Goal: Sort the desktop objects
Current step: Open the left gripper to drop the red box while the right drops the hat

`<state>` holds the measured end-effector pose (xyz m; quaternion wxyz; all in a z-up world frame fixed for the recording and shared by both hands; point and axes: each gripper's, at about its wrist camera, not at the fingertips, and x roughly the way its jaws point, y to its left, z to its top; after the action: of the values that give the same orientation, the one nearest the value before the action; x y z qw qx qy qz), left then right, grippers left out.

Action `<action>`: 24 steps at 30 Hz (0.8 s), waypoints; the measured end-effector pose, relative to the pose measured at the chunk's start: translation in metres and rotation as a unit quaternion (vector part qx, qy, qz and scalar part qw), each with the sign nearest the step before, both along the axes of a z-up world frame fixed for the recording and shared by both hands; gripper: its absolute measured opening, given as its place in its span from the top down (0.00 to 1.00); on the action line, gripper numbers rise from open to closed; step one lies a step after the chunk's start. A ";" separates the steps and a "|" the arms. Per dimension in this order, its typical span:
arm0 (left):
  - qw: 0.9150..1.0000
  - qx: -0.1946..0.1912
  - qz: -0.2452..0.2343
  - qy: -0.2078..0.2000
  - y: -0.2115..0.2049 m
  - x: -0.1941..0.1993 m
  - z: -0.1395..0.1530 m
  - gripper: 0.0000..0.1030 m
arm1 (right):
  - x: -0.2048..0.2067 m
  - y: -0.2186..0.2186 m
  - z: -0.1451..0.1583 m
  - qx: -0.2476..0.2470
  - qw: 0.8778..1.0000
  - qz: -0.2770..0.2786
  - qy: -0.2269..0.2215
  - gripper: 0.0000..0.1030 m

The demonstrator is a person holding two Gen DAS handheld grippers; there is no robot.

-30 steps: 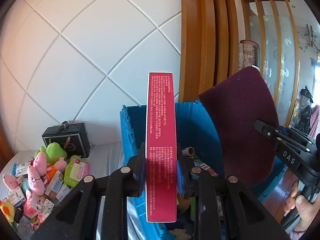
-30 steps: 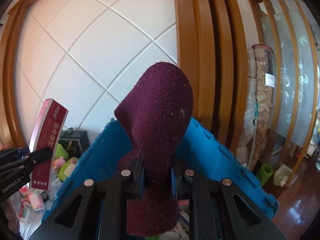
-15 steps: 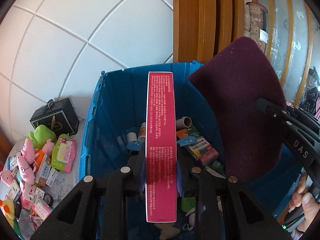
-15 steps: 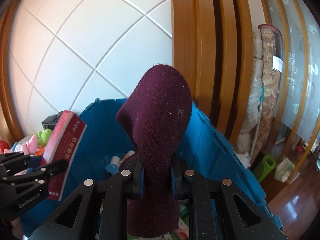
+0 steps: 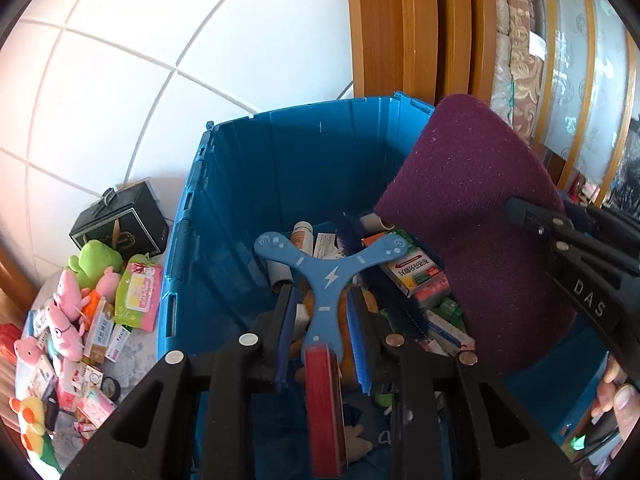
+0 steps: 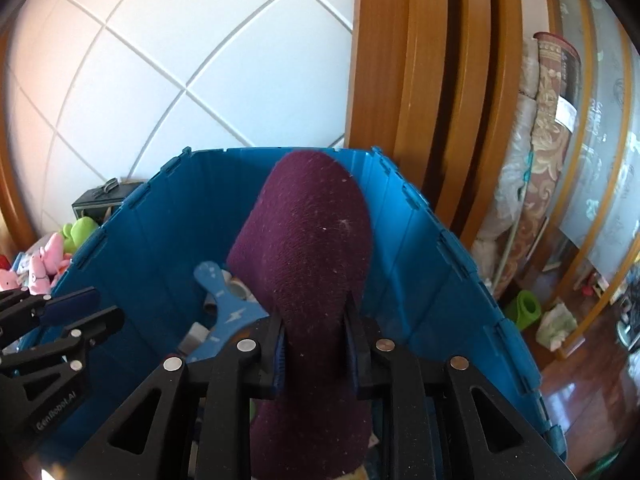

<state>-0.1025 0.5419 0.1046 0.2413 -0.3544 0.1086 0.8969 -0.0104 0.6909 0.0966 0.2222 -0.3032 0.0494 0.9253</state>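
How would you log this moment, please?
left gripper: opening, red box loose | right gripper: opening, purple cloth between jaws | both over blue bin

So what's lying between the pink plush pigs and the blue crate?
A green-and-pink wipes pack, beside the blue crate, right of the pink plush pigs; left wrist view.

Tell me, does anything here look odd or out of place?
Yes: the red box is blurred and tipping down between the left gripper's opening jaws, apparently dropping into the blue crate. The purple sock is between the right gripper's opening jaws.
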 end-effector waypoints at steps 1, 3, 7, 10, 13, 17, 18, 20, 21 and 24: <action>1.000 -0.003 -0.002 0.001 0.001 0.001 0.000 0.70 | -0.001 0.000 0.000 -0.002 1.000 0.001 -0.002 0.74; 1.000 0.000 -0.002 0.002 0.000 0.000 0.001 0.60 | -0.001 0.000 0.000 -0.006 1.000 -0.001 -0.005 0.63; 1.000 0.012 0.007 0.005 -0.005 -0.003 0.003 0.45 | 0.001 0.001 0.005 -0.006 1.000 -0.014 0.006 0.00; 1.000 0.010 0.006 0.012 -0.004 -0.001 0.003 0.45 | -0.002 0.001 0.004 0.000 1.000 -0.025 0.003 0.00; 1.000 0.009 0.004 0.018 -0.004 0.000 0.003 0.45 | -0.005 -0.001 0.004 0.006 1.000 -0.029 -0.009 0.00; 0.999 0.010 0.005 0.031 -0.004 0.002 0.004 0.45 | -0.006 -0.005 0.004 0.021 0.999 -0.042 -0.011 0.00; 0.999 0.012 0.007 0.033 -0.005 0.002 0.004 0.45 | -0.006 -0.005 0.004 0.024 0.999 -0.045 -0.009 0.00; 0.999 0.017 0.010 0.037 -0.007 0.002 0.005 0.45 | -0.004 -0.005 0.005 0.023 0.999 -0.048 -0.004 0.00; 0.999 0.021 0.015 0.042 -0.009 0.003 0.006 0.45 | -0.003 -0.005 0.005 0.022 0.998 -0.050 0.000 0.00; 0.996 0.031 0.040 0.070 -0.017 0.008 0.010 0.45 | 0.002 -0.001 0.008 0.017 0.998 -0.057 0.015 0.00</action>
<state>-0.0941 0.5252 0.1149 0.2078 -0.2873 0.0830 0.9313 -0.0084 0.6898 0.1041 0.2794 -0.2824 0.0540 0.9161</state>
